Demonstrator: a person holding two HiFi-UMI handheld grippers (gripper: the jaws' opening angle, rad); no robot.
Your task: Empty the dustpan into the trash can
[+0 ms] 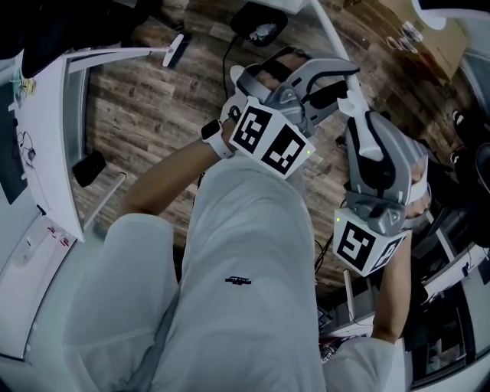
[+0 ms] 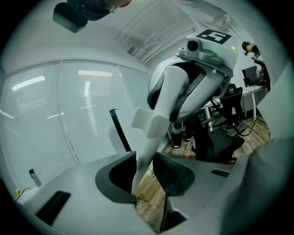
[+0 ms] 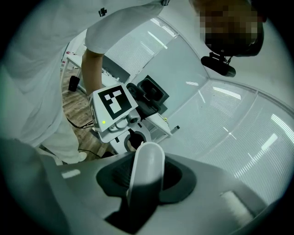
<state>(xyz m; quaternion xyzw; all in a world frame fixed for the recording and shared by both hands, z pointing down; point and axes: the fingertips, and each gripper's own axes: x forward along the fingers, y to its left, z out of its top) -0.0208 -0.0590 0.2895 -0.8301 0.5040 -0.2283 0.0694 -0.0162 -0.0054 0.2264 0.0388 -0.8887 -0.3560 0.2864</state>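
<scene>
Both grippers are raised in front of my white trousers and meet on one white plastic handle (image 1: 354, 102). My left gripper (image 1: 342, 86) is shut on its thin end (image 2: 146, 158), the handle filling the gap between the pads. My right gripper (image 1: 366, 126) is shut on the rounded end (image 3: 147, 170), which sticks out past its dark pads. In the left gripper view the handle (image 2: 158, 124) rises from my jaws (image 2: 144, 160) into the right gripper. No pan shows on the handle in any view. A dark round bin (image 1: 259, 21) with white scraps stands on the floor ahead.
A white desk (image 1: 46, 153) runs along the left. A white long-handled tool (image 1: 176, 50) lies on the wood floor (image 1: 145, 115) near it, and a small black object (image 1: 88, 167) sits by the desk leg. Cables, chairs and cluttered desks (image 1: 452, 268) crowd the right.
</scene>
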